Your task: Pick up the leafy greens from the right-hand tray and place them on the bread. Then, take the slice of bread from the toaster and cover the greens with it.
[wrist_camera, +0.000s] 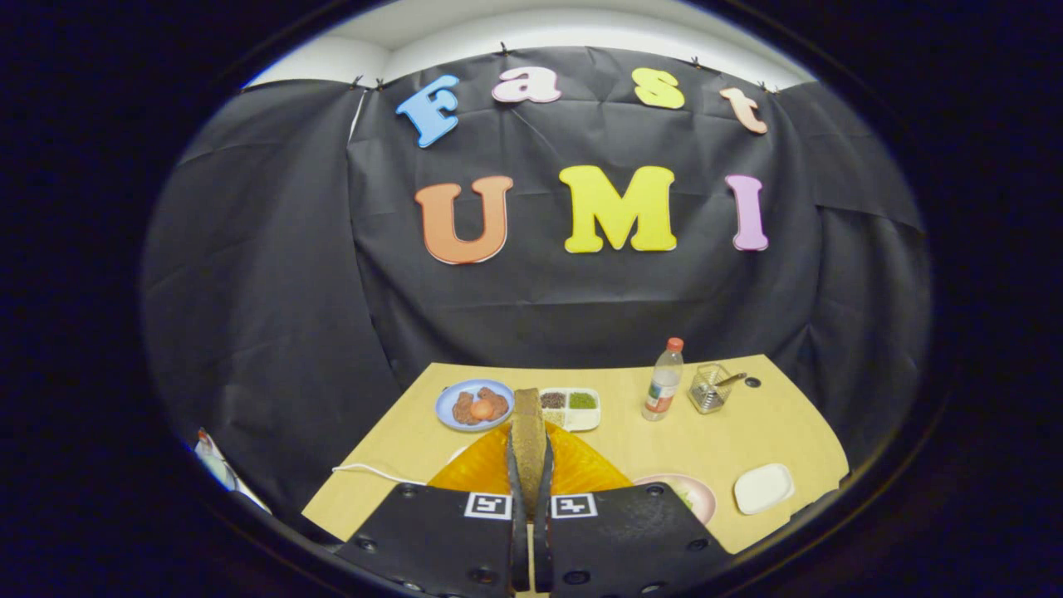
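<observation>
Gripper view, claw (531,473) clenched on bread slice (528,436), water bottle (663,380) beyond; toaster (531,473) beneath

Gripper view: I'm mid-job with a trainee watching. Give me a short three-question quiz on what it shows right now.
1. True or false: the gripper is shut on the slice of bread, held on edge between its fingers.
2. Which stands just left of the wire basket? A) blue plate B) plastic bottle C) white dish
3. Fill in: under the held slice lies an ______ toaster.

Key
1. True: both fingers press on the slice.
2. B: the plastic bottle. The blue plate sits left of the slice and the white dish lies nearer the gripper.
3. orange
</observation>
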`<state>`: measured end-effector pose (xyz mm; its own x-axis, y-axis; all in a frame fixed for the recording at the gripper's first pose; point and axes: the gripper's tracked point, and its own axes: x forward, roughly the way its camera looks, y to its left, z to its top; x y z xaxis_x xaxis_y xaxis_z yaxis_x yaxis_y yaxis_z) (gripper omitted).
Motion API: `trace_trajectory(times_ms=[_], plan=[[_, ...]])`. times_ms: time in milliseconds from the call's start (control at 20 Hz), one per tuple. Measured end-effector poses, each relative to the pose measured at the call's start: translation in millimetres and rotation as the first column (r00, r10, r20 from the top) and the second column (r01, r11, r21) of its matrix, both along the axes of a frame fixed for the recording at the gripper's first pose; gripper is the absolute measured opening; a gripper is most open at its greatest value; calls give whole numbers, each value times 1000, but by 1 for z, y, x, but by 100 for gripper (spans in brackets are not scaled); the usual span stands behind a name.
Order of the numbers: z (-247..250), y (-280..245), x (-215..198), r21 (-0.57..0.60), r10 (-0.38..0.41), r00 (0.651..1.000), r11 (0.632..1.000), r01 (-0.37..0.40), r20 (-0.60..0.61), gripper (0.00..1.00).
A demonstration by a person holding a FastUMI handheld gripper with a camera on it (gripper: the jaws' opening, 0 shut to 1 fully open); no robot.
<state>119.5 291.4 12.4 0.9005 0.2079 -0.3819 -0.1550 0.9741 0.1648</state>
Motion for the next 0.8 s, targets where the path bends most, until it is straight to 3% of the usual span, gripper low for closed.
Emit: trace_trajectory(times_ms=[450, 800], plan=[[-114, -78, 51, 56, -61, 976, 996, 74, -207, 3], [-188, -114, 58, 156, -29, 942, 984, 86, -335, 3]])
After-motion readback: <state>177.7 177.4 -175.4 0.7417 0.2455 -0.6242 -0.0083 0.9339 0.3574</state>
